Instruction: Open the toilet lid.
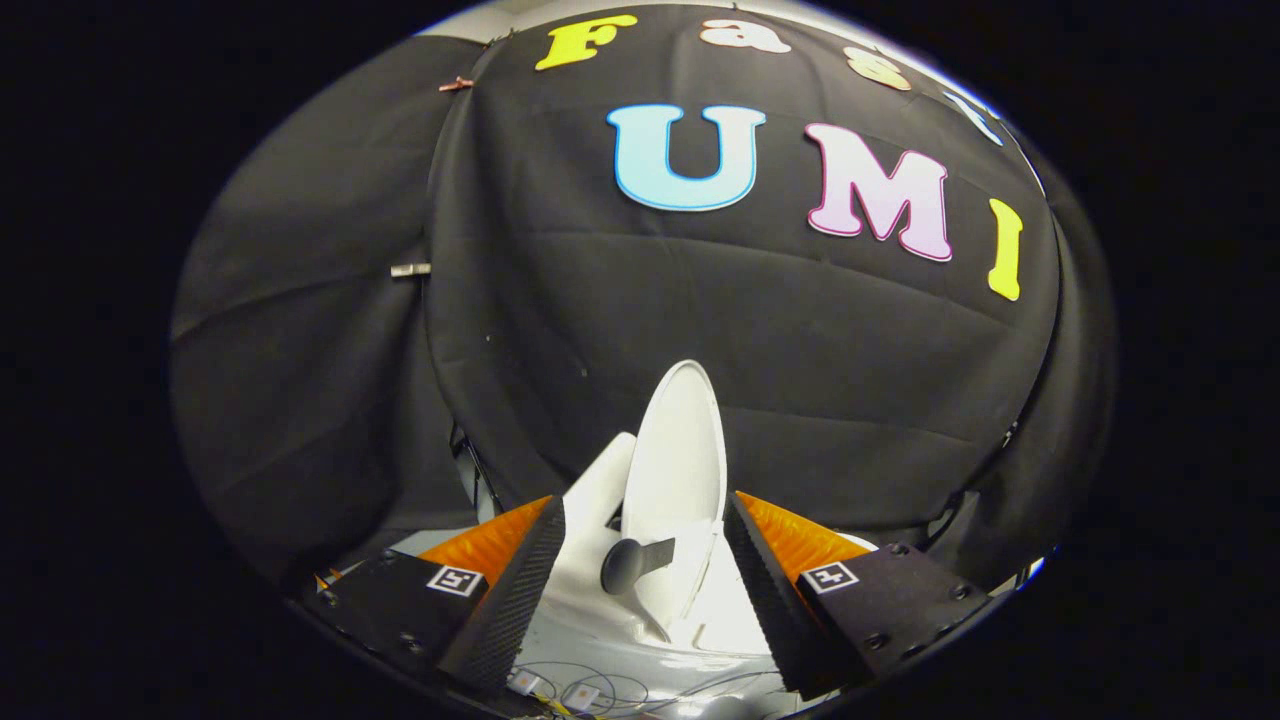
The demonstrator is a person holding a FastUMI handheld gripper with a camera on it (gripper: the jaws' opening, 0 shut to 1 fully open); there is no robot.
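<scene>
A small white toilet (640, 610) stands just ahead of my fingers. Its oval white lid (678, 470) is raised and stands upright, its inner face turned toward me, rising between and beyond the fingertips. A dark knob on a short stem (630, 562) juts from the lid's lower part. My gripper (645, 560) is open, with the lid's lower end and the knob in the wide gap between the fingers. Neither finger presses on the lid. The bowl's front is hidden below the fingers.
The black cloth wall (800, 380) hangs close behind the toilet. Thin wires (590, 690) lie on the white surface under the fingers. A small metal clip (410, 270) is pinned to the cloth at the left.
</scene>
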